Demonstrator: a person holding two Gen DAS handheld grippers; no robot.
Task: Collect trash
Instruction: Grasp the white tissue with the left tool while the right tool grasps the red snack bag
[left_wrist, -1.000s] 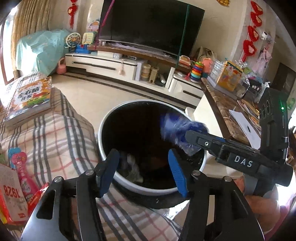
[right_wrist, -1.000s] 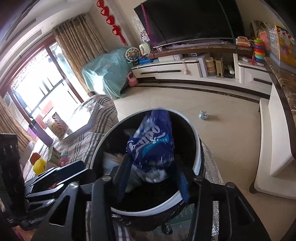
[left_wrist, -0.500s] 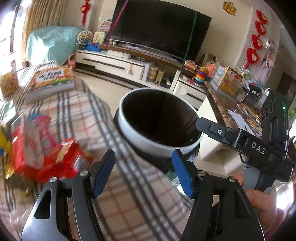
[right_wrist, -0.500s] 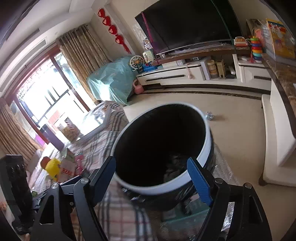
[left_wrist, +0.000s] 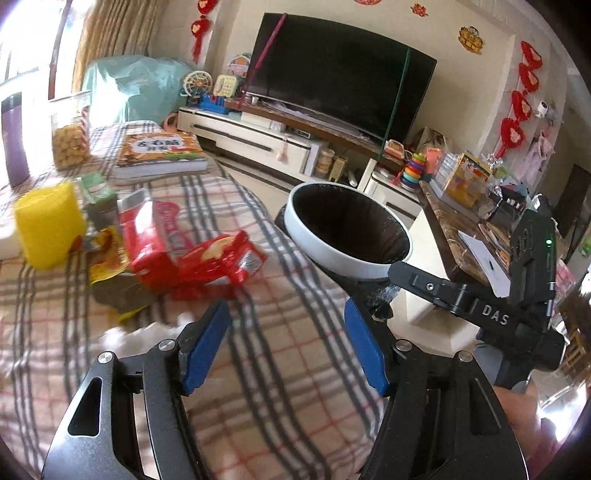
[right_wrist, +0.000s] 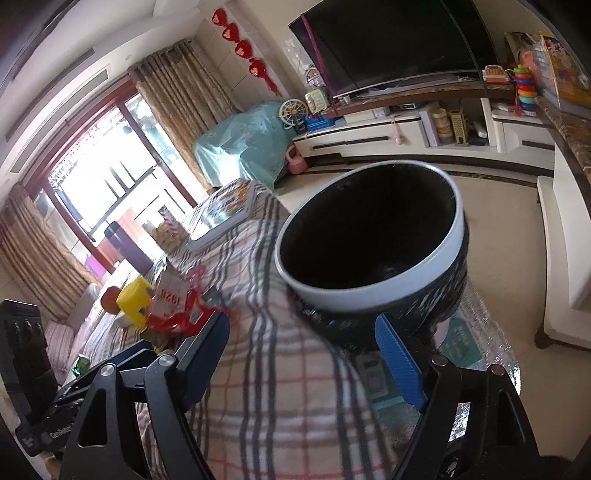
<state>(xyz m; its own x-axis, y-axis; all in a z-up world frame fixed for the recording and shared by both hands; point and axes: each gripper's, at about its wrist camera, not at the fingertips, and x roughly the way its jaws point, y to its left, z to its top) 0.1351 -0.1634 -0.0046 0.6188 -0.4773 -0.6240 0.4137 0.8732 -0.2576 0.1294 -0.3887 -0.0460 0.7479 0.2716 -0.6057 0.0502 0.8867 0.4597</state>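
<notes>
A round trash bin (left_wrist: 349, 254) with a white rim and black liner stands by the edge of the plaid-covered table (left_wrist: 280, 369); it also shows in the right wrist view (right_wrist: 373, 288). Red snack wrappers (left_wrist: 207, 258) lie in a pile on the cloth left of the bin, also seen in the right wrist view (right_wrist: 177, 306). My left gripper (left_wrist: 286, 343) is open and empty above the cloth, near the wrappers. My right gripper (right_wrist: 303, 354) is open and empty in front of the bin, and shows at the right of the left wrist view (left_wrist: 480, 306).
A yellow block (left_wrist: 50, 225), a book (left_wrist: 159, 155), a clear jar of snacks (left_wrist: 70, 144) and a purple bottle (left_wrist: 14, 140) sit on the table. A TV stand (left_wrist: 258, 144) lies beyond the floor. A marble counter (left_wrist: 461, 229) runs along the right.
The blue wrapper held by my right gripper dropped into the bin and the gripper opened. Both grippers pulled back from the bin; the left swung left toward the wrappers.
</notes>
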